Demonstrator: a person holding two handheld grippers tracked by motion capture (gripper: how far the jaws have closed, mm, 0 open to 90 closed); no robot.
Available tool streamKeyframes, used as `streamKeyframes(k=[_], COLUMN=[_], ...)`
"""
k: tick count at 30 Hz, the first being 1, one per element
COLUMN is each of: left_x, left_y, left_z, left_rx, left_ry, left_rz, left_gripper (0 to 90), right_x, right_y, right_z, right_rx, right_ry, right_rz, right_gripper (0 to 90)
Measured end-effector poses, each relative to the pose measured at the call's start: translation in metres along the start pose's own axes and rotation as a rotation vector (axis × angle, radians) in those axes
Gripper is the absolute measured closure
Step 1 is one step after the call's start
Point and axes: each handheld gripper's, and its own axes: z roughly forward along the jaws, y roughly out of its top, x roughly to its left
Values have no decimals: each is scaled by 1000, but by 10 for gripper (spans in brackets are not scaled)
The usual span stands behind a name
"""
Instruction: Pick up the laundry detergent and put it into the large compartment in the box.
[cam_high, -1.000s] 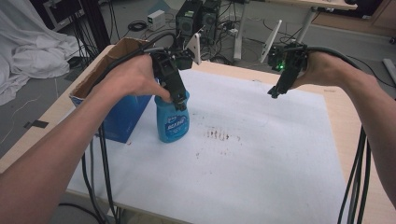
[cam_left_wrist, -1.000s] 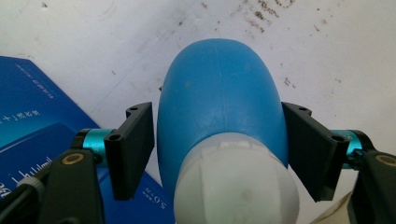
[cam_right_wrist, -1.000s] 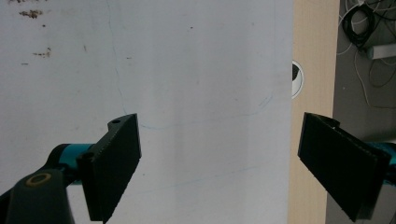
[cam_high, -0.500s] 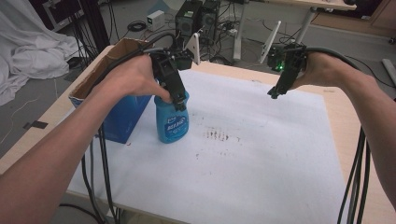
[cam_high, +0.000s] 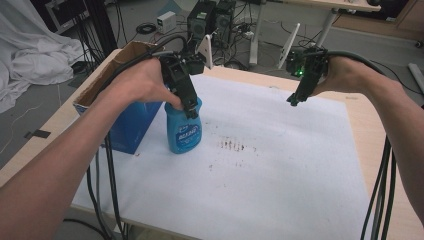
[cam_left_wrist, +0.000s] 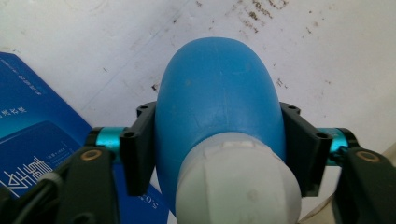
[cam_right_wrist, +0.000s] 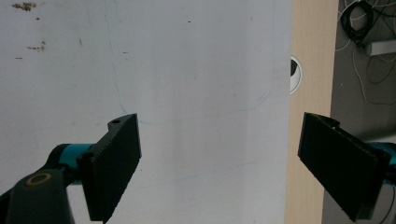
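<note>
One blue box (cam_high: 127, 127) stands at the left table edge, touching one blue bottle (cam_high: 183, 131) upright on the white sheet (cam_high: 280, 175). One left gripper (cam_high: 189, 107) clamps the bottle's neck below its white cap (cam_left_wrist: 238, 186). One patch of brown specks (cam_high: 235, 146) lies beside the bottle. One right gripper (cam_high: 294, 99) hangs wide apart above the sheet. Nothing has shifted since the earlier frames.

Blue bottle (cam_left_wrist: 219, 102): base hidden beneath its own body in the left gripper view; label print in the high view too small to read. Blue box (cam_high: 127, 125): far side hidden behind the left forearm; cut off at frame edge in the left gripper view.
</note>
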Motion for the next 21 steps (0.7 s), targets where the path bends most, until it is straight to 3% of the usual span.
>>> streamKeyframes(k=[14, 21], left_x=[-4, -7], left_y=[3, 13], left_z=[-2, -29], left_rx=[10, 2], left_ry=[13, 22], left_rz=[23, 51], left_gripper=[381, 382], right_x=[1, -1], right_y=[-1, -5], right_z=[-4, -6], right_rx=[-1, -6], right_ry=[-5, -4], right_rz=[-3, 9], right_gripper=[124, 124])
